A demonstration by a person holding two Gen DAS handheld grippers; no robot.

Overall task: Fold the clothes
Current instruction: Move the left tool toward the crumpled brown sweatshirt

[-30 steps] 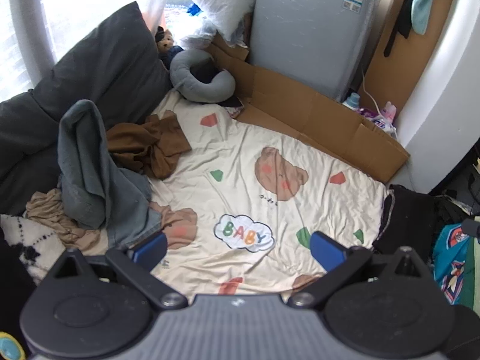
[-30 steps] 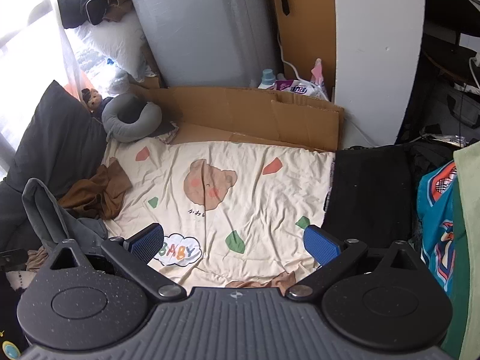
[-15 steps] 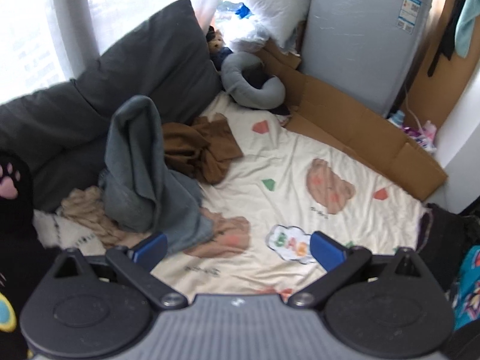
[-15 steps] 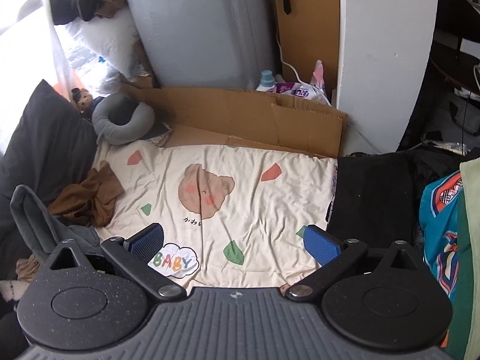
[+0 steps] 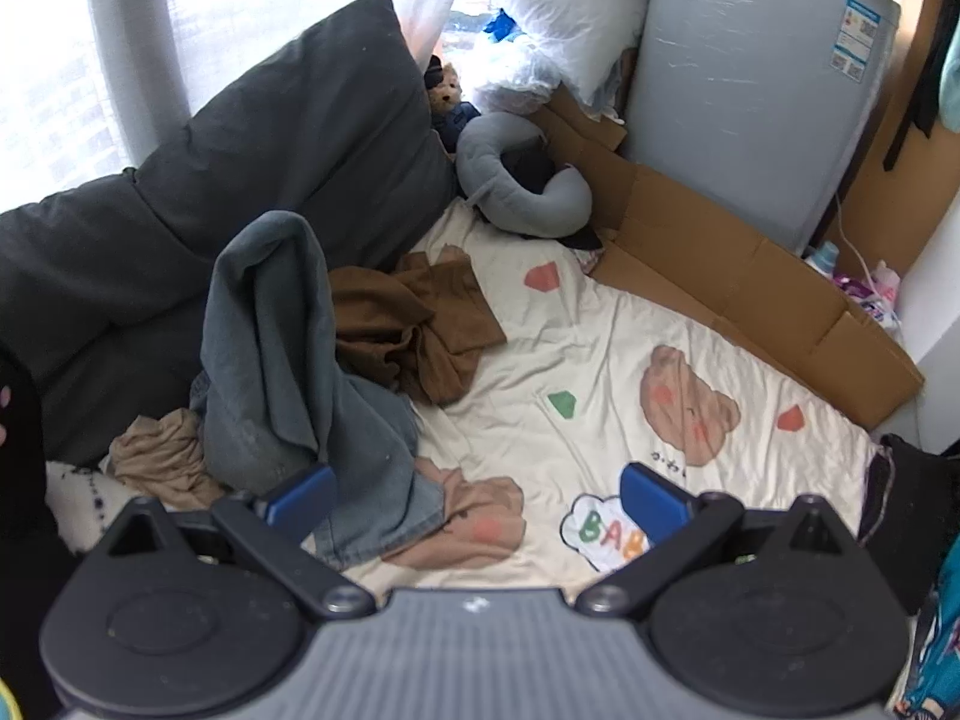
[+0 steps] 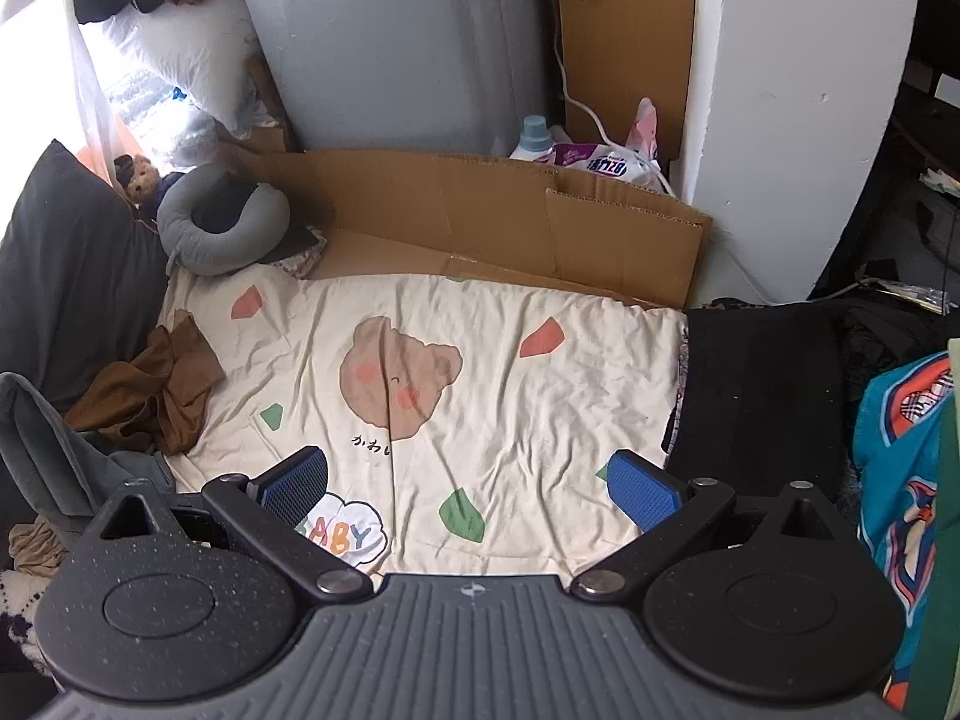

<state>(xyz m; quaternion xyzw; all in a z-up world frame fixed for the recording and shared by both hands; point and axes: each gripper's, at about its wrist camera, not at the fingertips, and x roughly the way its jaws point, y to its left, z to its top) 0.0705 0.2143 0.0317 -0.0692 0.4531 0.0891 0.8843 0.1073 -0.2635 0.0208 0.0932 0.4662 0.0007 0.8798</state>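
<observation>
A heap of clothes lies at the left edge of a cream bear-print sheet (image 5: 600, 372): a grey-blue garment (image 5: 282, 360) draped high, a crumpled brown garment (image 5: 414, 324) behind it, and a tan one (image 5: 162, 456) low at the left. My left gripper (image 5: 477, 495) hovers open just in front of the grey-blue garment, its left fingertip close to the cloth. In the right wrist view my right gripper (image 6: 471, 483) hangs open over the sheet (image 6: 510, 396), with the brown garment (image 6: 150, 390) and the grey-blue garment (image 6: 42, 438) off to its left.
Dark cushions (image 5: 210, 192) back the heap. A grey neck pillow (image 5: 516, 180) and flattened cardboard (image 5: 750, 276) line the sheet's far side, before a grey appliance (image 5: 750, 72). A black cloth (image 6: 756, 390) and a teal patterned fabric (image 6: 900, 450) lie right of the sheet.
My left gripper has swung left and closer to the clothes heap, which now fills more of its view. The right gripper has drifted slightly forward over the sheet. Both stayed open.
</observation>
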